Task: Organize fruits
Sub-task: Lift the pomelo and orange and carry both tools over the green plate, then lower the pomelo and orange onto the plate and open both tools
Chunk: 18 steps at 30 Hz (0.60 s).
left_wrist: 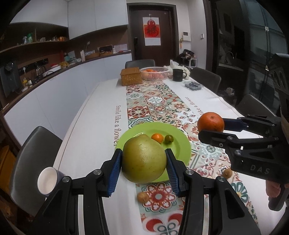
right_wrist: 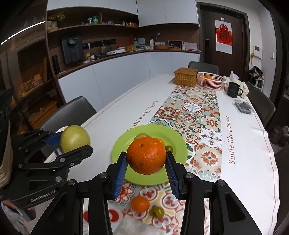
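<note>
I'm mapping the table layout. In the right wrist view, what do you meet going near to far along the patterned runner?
Small orange and small green fruit → large orange in the right gripper → green plate → wicker box and white basket.

The place was a home, its dining room open to a kitchen. A long bench (left_wrist: 86, 126) carried a white cloth and a tiled-pattern runner (left_wrist: 155, 104), with grey dining chairs (left_wrist: 36, 155) around it. At ten o'clock in the left wrist view ran a white kitchen counter (left_wrist: 54, 85) with small appliances, plugs and bottles, and wooden shelves (left_wrist: 32, 43) and white wall cupboards (left_wrist: 94, 16) above it. At twelve o'clock stood a dark entrance door (left_wrist: 151, 34) with a red Chinese paper decoration (left_wrist: 151, 30). A wicker box (left_wrist: 131, 76), a fruit basket (left_wrist: 154, 73) and a black mug (left_wrist: 178, 75) stood at the far end.
</note>
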{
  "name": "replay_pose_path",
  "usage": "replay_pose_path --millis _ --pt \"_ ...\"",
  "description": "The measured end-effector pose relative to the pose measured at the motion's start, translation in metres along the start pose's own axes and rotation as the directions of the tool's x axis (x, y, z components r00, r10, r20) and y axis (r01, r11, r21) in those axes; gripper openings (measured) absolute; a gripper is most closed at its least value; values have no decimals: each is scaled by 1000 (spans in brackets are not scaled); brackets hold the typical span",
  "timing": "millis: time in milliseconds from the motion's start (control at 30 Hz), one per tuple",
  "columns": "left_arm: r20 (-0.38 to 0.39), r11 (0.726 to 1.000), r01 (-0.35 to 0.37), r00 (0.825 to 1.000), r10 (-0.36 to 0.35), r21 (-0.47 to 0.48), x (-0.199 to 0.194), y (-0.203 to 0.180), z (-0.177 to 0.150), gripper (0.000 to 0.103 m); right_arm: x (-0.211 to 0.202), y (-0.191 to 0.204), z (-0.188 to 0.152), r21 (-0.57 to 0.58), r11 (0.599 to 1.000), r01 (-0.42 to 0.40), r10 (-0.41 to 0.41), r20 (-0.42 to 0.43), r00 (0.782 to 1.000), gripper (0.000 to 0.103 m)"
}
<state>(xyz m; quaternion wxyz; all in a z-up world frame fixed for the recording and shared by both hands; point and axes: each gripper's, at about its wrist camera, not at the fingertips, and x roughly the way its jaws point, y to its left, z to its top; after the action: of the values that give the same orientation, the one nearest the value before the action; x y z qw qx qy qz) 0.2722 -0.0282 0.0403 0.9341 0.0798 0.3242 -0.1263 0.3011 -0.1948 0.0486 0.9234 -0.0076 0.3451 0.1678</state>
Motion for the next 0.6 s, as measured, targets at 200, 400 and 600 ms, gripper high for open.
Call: replay_pose_path --millis 200,400,600 --pt "-45 1000 9 999 -10 -12 38 11 -1 47 38 -9 8 23 1000 1 1 -58 998 43" --pt "-96 1000 21 995 -23 -20 73 20 -8 47 82 -16 3 33 999 18 -13 -139 990 43" --pt "-159 999 37 986 -42 -32 105 25 -22 47 109 -20 -9 38 999 24 -16 -199 980 43"
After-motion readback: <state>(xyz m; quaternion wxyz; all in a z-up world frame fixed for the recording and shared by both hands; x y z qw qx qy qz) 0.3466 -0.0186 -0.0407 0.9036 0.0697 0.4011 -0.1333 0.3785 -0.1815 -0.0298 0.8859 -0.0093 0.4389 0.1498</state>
